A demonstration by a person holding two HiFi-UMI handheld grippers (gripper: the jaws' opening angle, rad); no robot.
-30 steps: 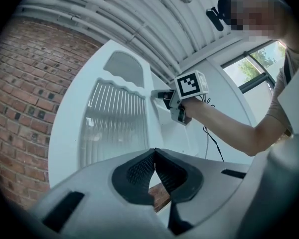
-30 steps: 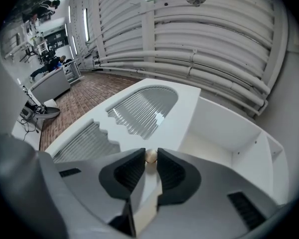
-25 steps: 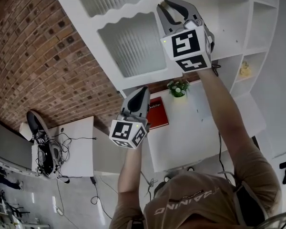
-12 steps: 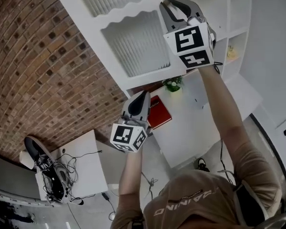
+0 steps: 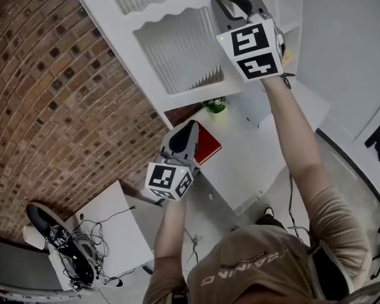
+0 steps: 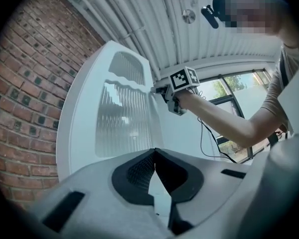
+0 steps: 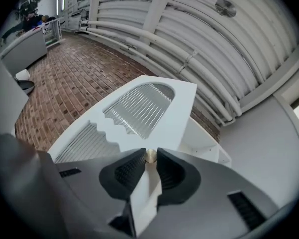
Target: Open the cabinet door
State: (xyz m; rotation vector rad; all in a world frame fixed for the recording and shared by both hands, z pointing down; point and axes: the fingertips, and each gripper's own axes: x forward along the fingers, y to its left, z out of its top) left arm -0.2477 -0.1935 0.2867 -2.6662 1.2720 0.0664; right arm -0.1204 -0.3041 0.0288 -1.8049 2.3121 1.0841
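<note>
The white cabinet door (image 5: 145,56) with ribbed glass panes (image 5: 180,49) stands swung out from the shelving. In the right gripper view my right gripper (image 7: 150,152) is shut on the door's small brass knob (image 7: 150,157), with the door's edge running down between the jaws. The head view shows that gripper (image 5: 225,0) high up at the door's free edge. My left gripper (image 5: 190,125) hangs lower and apart from the door, shut with nothing in it. In the left gripper view the left gripper (image 6: 155,151) points at the door (image 6: 84,128).
Open white shelves (image 5: 290,8) lie behind the door. Below are a white counter (image 5: 253,157) with a red book (image 5: 206,143) and a small potted plant (image 5: 215,104). A brick wall (image 5: 44,94) is at the left, and a small table with cables (image 5: 111,223) below it.
The door has swung further out with my right gripper on its knob. Both hands have moved sideways along with it, and the shelves now show less at the upper right.
</note>
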